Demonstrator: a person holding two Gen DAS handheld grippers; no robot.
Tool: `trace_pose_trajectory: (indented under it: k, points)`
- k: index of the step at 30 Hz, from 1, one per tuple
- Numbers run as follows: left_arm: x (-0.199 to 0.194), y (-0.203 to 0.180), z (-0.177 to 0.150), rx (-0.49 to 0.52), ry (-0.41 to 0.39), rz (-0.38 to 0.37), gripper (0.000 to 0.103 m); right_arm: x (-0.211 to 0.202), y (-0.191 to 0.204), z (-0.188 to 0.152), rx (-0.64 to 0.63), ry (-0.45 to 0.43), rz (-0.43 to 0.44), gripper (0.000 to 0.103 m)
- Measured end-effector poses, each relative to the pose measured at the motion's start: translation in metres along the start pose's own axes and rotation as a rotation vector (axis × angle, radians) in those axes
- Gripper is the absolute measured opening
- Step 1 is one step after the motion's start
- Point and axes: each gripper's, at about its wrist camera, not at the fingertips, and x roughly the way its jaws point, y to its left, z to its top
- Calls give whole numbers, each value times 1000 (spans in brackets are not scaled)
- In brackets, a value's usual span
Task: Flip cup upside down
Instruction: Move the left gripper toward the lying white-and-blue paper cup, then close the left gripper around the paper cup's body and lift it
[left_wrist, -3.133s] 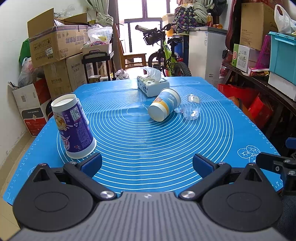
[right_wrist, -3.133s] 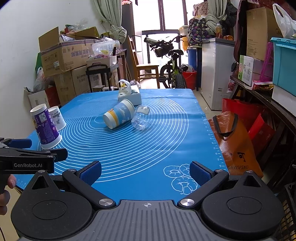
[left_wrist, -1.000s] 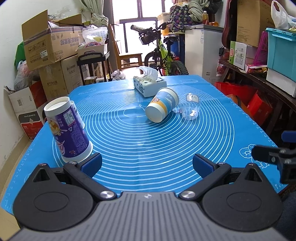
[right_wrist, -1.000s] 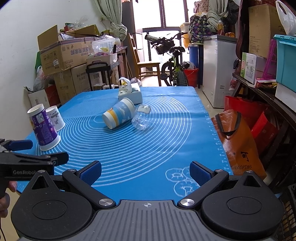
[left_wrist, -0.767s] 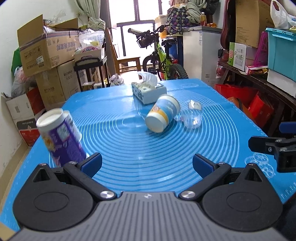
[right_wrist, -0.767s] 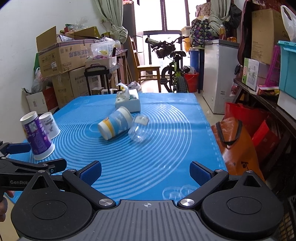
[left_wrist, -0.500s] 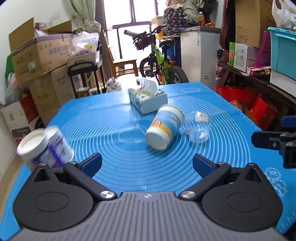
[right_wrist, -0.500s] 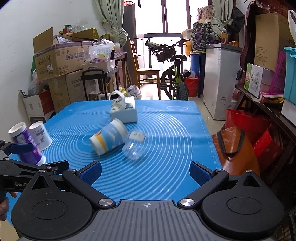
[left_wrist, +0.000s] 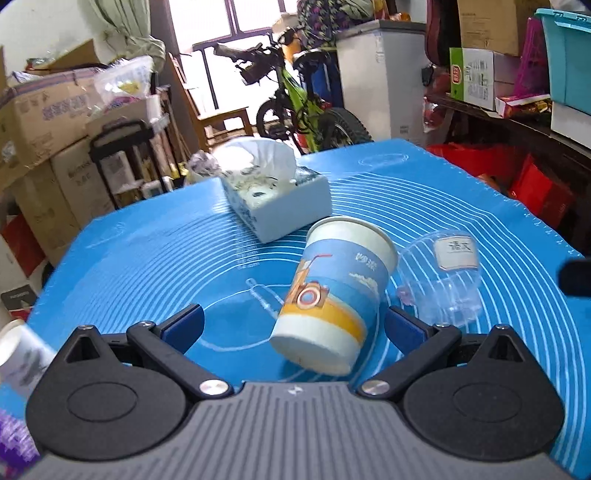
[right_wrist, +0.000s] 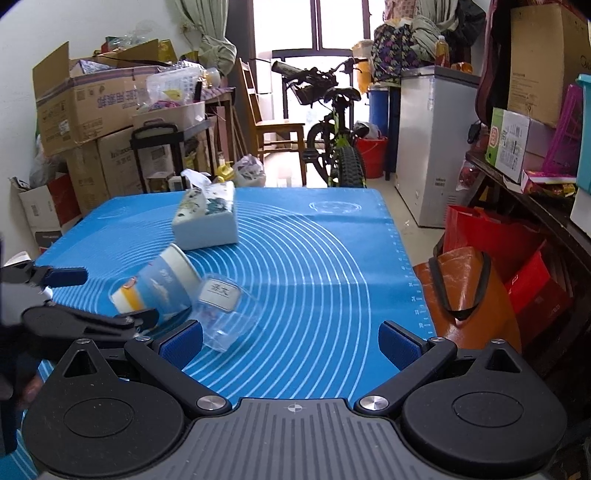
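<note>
Your paper cup (left_wrist: 334, 295) lies tipped on the ringed blue silicone mat (left_wrist: 166, 254), touching a clear plastic cup (left_wrist: 441, 282); your left gripper (left_wrist: 291, 328) gapes wide around it, right gripper (right_wrist: 290, 339) equally spread, empty.

Both wrist views look low across the blue mat (left_wrist: 147, 251), sharing the tissue box (right_wrist: 207, 221).

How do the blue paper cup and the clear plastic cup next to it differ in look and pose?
The blue paper cup is opaque, printed with a camera picture and an orange band; the clear plastic cup is see-through, with only a white label. The blue paper cup looks larger. It lies between the open left claw's fingers; the clear plastic cup lies outside them, to the right. Both lie tipped on their sides on the blue mat, side by side.
</note>
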Motion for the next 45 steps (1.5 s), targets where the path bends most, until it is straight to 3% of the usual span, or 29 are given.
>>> trace_pose_trajectory:
  k: [4, 5, 7, 8, 12, 21, 29, 35, 44, 45]
  points:
    - [14, -1, 3, 7, 21, -34, 100, 8, -7, -8, 15, 24, -4, 101]
    - [16, -2, 3, 11, 25, -51, 95, 9, -9, -10, 18, 28, -6, 101]
    - [20, -4, 4, 23, 45, -95, 72, 9, -12, -13, 23, 32, -9, 101]
    - [21, -5, 4, 28, 57, -109, 66, 9, -14, -13, 26, 33, -10, 101]
    - [16, -6, 4, 42, 49, -102, 63, 4, -15, -15, 31, 30, -14, 101]
    - [-38, -8, -3, -4, 36, -81, 63, -26, -8, -20, 23, 13, 1, 101]
    - [-89, -21, -32, -62, 57, -111, 63, -66, 4, -35, 3, 3, 21, 101]
    - [-94, -31, -55, -69, 92, -110, 63, -86, 7, -48, -10, 16, 22, 101]
    - [-84, -33, -64, -61, 120, -107, 64, -94, 5, -58, -6, 39, 21, 101]
    - [-86, -34, -65, -59, 119, -112, 72, -93, 5, -58, -7, 42, 21, 101]
